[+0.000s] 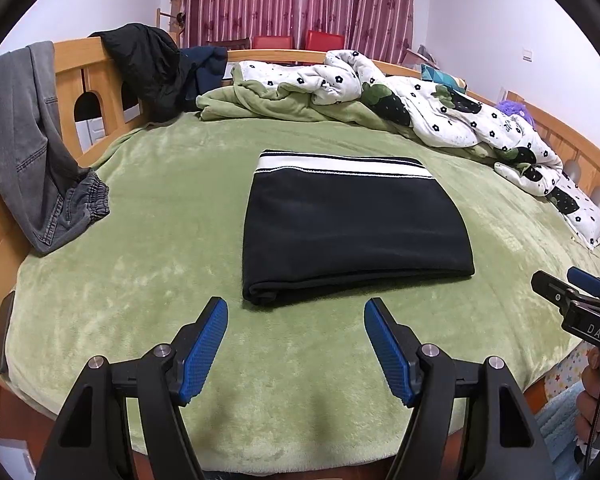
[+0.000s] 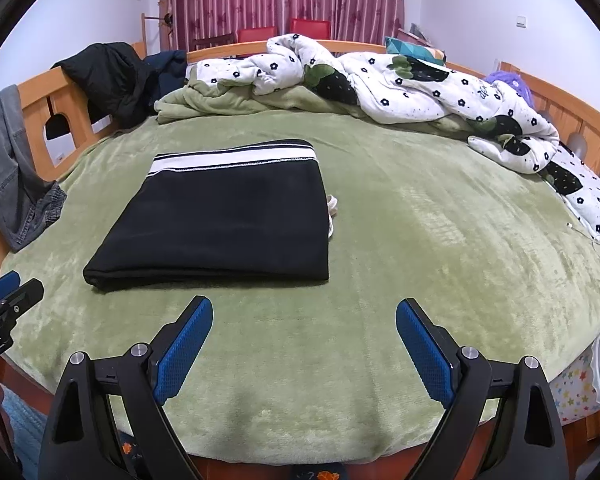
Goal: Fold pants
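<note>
Pants: black pants (image 1: 356, 224) with a white, black-striped waistband are seen folded into a flat rectangle on the bed; the folded edge is turned toward the cameras and the waistband lies at the far end.
Position: in the left wrist view the pants are found at 12 o'clock from the fingers; in the right wrist view they (image 2: 224, 216) are found at about 11 o'clock.
Left hand-held gripper: the left hand-held gripper (image 1: 296, 320) is held released, its blue pads spread apart over the green blanket (image 1: 140, 280), just short of the pants' near edge; nothing is gripped.
Right hand-held gripper: the right hand-held gripper (image 2: 304, 320) is held released and wider, empty, over bare blanket (image 2: 440, 248) to the right of the pants.
Bed contents: a flower-print quilt (image 1: 440, 108) is heaped at 1 to 2 o'clock; grey jeans (image 1: 28, 140) are draped over the wooden bed frame (image 1: 92, 80) at 9 o'clock; a black garment (image 1: 148, 64) is hung at 11 o'clock.
Background: striped maroon curtains (image 1: 296, 0) are seen at 12 o'clock.
</note>
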`<state>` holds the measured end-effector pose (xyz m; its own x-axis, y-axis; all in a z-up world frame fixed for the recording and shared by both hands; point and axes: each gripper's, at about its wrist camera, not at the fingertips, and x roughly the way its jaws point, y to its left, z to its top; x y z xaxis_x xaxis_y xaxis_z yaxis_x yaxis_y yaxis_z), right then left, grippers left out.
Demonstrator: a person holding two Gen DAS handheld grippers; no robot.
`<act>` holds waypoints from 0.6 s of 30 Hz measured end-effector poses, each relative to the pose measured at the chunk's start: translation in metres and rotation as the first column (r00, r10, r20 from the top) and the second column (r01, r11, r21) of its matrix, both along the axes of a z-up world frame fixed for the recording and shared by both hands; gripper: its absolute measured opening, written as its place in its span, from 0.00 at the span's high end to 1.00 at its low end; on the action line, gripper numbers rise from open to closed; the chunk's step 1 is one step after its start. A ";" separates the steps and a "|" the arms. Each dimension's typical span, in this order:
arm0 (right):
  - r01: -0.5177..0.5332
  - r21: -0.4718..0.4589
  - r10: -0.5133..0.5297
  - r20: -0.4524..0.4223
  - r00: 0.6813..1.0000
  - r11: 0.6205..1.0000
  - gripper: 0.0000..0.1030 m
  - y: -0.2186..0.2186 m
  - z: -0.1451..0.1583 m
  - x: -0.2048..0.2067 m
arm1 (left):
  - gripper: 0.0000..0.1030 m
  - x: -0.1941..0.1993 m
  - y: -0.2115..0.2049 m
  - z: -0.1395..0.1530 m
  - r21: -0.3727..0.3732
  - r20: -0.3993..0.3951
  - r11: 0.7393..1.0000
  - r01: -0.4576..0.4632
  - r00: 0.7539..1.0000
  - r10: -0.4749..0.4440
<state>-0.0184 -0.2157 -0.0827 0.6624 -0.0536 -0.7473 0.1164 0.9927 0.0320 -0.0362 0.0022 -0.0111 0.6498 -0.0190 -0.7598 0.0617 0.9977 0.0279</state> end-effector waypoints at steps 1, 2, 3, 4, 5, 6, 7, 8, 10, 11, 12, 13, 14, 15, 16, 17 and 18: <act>-0.001 0.002 0.001 0.001 1.000 1.000 0.11 0.000 0.000 0.000 | 0.33 0.000 0.000 0.000 0.000 0.001 1.000 0.002 1.000 -0.002; -0.001 0.002 0.001 0.002 1.000 1.000 0.11 0.000 0.000 0.000 | 0.33 0.000 -0.001 0.000 0.001 0.001 1.000 0.001 1.000 -0.001; 0.000 0.001 0.000 0.003 1.000 1.000 0.11 0.001 0.000 0.000 | 0.33 -0.001 -0.002 0.000 0.003 0.001 1.000 -0.001 1.000 0.001; 0.000 0.001 0.000 0.005 1.000 1.000 0.11 0.001 0.001 0.000 | 0.33 -0.001 -0.001 0.000 0.006 0.002 1.000 0.001 1.000 -0.001; -0.002 0.001 0.002 0.006 1.000 1.000 0.11 0.001 0.001 0.000 | 0.33 0.001 0.000 0.000 0.008 0.003 1.000 0.004 1.000 -0.004; -0.003 0.000 0.003 0.006 1.000 1.000 0.11 0.001 0.001 0.000 | 0.33 0.001 0.000 0.000 0.011 0.003 1.000 0.005 1.000 -0.005; -0.001 0.000 0.001 0.006 1.000 1.000 0.11 0.001 0.001 0.000 | 0.33 0.001 0.001 0.000 0.012 0.002 1.000 0.006 1.000 -0.006; 0.000 0.002 0.000 0.006 1.000 1.000 0.11 0.001 0.001 0.000 | 0.33 0.001 0.000 0.000 0.010 0.002 1.000 0.006 1.000 -0.006; -0.002 0.003 0.002 0.006 1.000 1.000 0.11 0.001 0.001 0.000 | 0.33 0.001 0.001 -0.001 0.010 0.002 1.000 0.005 1.000 -0.005; -0.001 0.002 0.001 0.005 1.000 1.000 0.11 0.001 0.001 0.000 | 0.33 0.002 0.001 -0.001 0.011 0.002 1.000 0.007 1.000 -0.007; 0.000 0.003 0.000 0.005 1.000 1.000 0.11 0.002 0.001 0.000 | 0.33 0.002 0.001 -0.001 0.012 0.003 1.000 0.006 1.000 -0.006; 0.000 0.004 0.000 0.004 1.000 1.000 0.11 0.003 0.001 -0.001 | 0.33 0.002 0.002 -0.001 0.012 0.004 1.000 0.007 1.000 -0.007; 0.000 0.001 0.000 0.004 1.000 1.000 0.11 0.002 0.001 0.000 | 0.33 0.003 0.003 -0.001 0.012 0.003 1.000 0.009 1.000 -0.009; 0.000 0.000 0.000 0.004 1.000 1.000 0.11 0.002 0.001 -0.001 | 0.33 0.003 0.003 -0.001 0.013 0.002 1.000 0.009 1.000 -0.009; 0.001 0.000 -0.001 0.004 1.000 1.000 0.11 0.002 0.001 -0.001 | 0.33 0.002 0.002 -0.001 0.012 0.003 1.000 0.008 1.000 -0.008; 0.001 0.001 -0.001 0.004 1.000 1.000 0.11 0.002 0.001 0.000 | 0.33 0.002 0.002 -0.001 0.012 0.003 1.000 0.007 1.000 -0.007; 0.002 0.003 -0.002 0.002 1.000 1.000 0.11 0.002 0.001 -0.001 | 0.33 0.002 0.002 -0.001 0.013 0.003 1.000 0.007 1.000 -0.007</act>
<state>-0.0189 -0.2136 -0.0814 0.6641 -0.0524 -0.7458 0.1182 0.9923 0.0355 -0.0341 0.0041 -0.0118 0.6519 -0.0134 -0.7582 0.0682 0.9968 0.0410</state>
